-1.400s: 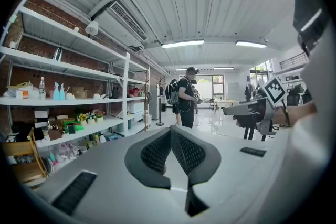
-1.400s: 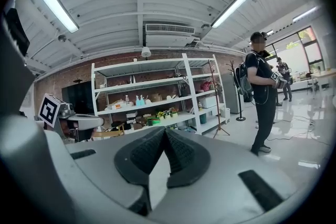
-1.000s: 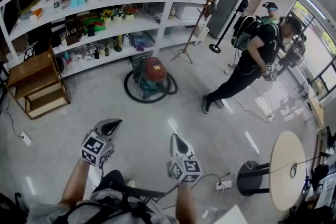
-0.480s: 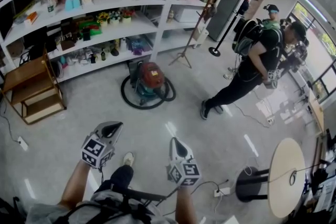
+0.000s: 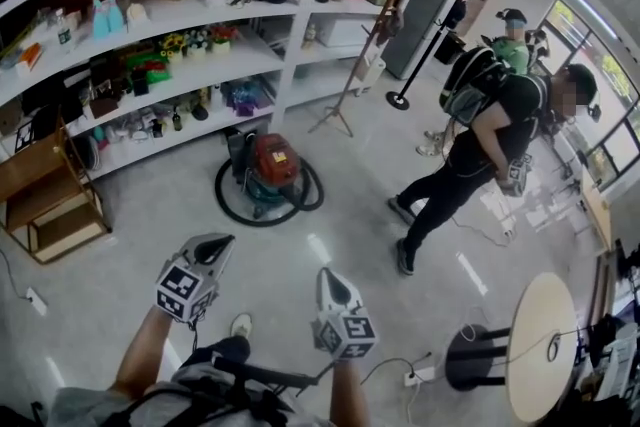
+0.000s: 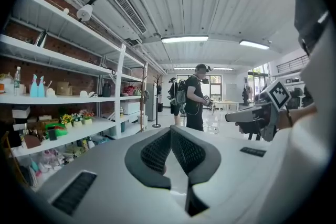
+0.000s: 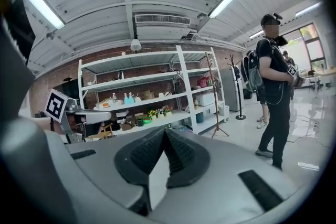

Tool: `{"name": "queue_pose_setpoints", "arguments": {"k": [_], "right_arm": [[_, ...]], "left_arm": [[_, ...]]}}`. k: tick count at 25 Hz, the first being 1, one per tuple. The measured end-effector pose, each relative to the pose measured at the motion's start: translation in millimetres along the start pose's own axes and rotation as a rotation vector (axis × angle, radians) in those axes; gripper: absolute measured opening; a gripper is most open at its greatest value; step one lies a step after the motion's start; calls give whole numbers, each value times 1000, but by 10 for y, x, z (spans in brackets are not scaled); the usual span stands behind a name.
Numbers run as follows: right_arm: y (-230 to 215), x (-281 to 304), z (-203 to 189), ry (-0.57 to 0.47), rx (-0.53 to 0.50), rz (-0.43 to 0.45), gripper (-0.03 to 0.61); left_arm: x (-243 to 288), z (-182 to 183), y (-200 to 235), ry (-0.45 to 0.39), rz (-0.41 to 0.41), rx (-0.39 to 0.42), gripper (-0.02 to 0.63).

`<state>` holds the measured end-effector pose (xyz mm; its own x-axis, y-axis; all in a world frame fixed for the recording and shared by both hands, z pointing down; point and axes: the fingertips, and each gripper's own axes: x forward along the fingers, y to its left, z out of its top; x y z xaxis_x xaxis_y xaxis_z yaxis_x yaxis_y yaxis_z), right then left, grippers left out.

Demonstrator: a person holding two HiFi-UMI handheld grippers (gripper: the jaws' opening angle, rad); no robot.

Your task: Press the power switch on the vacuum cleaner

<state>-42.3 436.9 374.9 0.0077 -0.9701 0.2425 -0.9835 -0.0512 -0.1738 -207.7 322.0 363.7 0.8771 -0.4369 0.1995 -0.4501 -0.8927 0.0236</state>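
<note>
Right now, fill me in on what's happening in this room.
A person carries two grippers, low in front. The left gripper and right gripper are both shut and empty. The red vacuum cleaner sits on the floor ahead by the white shelves, hose coiled around it, well apart from both grippers and untouched. Another person with a backpack is mid-stride at the right.

The left gripper [image 6: 171, 132] has its jaws together, seemingly empty, facing white shelves [image 6: 79, 97] and a standing person [image 6: 195, 99].
</note>
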Motion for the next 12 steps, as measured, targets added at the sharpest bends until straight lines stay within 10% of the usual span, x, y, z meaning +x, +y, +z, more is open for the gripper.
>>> {"name": "queue_pose_setpoints", "arguments": {"k": [12], "right_arm": [[-193,940,294,5,-6,5,9]], "left_arm": [[687,178,766,-11,1,-15,9]]}}
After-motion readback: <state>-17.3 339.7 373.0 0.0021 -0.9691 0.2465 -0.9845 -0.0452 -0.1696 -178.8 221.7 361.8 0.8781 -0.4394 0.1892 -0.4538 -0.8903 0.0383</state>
